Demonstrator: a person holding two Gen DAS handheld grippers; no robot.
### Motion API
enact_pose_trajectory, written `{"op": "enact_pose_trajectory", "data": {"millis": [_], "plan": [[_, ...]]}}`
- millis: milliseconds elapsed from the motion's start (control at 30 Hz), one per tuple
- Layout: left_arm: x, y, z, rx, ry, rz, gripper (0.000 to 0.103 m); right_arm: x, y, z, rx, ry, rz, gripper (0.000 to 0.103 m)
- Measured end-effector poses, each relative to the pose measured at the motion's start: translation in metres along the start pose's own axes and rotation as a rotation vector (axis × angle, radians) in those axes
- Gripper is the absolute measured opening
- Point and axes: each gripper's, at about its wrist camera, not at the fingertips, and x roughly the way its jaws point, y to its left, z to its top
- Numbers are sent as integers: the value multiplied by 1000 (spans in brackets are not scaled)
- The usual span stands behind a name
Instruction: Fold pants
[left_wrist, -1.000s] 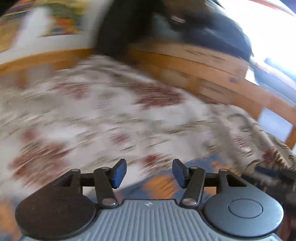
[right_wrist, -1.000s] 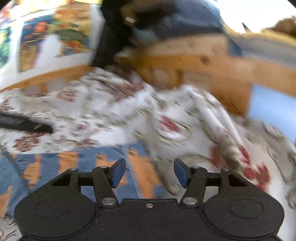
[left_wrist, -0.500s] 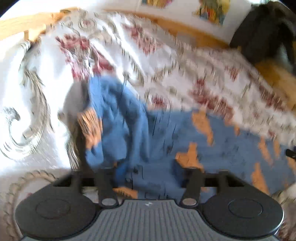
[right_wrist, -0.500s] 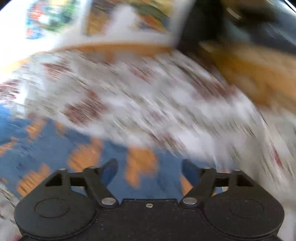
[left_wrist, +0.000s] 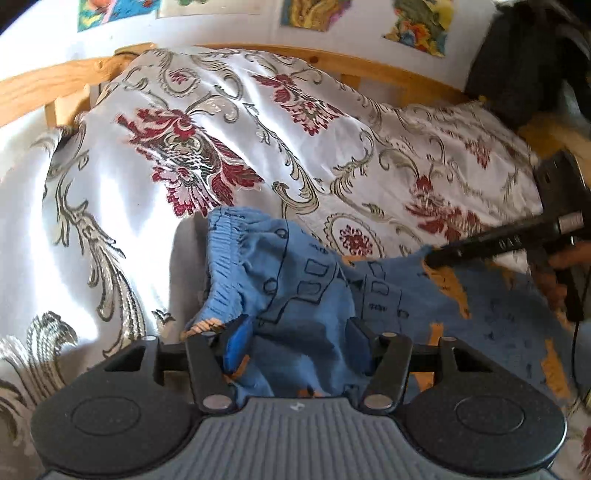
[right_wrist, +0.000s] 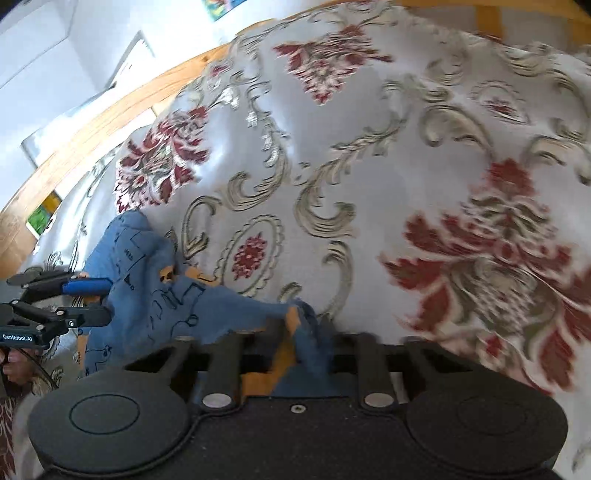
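Left gripper (left_wrist: 297, 345) fingers are spread around bunched pants (left_wrist: 295, 280); right gripper (right_wrist: 306, 345) grip cannot be told — blurred. Risk: cloth slipping out at 6 o'clock — fold skewing.

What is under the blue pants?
The blue pants lie on a white bedspread with red flowers and swirls, which shows all around them. The part beneath the pants is covered, so anything else there cannot be seen.

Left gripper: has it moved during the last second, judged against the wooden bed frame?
Yes. The left gripper swung left along the wooden bed frame onto the blue pants.
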Motion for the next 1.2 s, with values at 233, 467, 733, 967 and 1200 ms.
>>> {"op": "enact_pose_trajectory", "data": {"millis": [233,467,733,967,1200], "plan": [[6,-3,-4,58,40,143,17,-4,2,1,-15,-93,-134,3],[-13,-19,4,9,19,179,52,-51,20,-11,-52,-164,-247,48],[7,-67,-11,91,38,160,75,-146,55,-134,265,-163,-266,81],[7,-89,-11,34,66,262,82,-222,76,-217,524,-348,-560,97],[0,-199,27,167,-60,-78,98,-283,55,-276,824,-561,-724,99]]}}
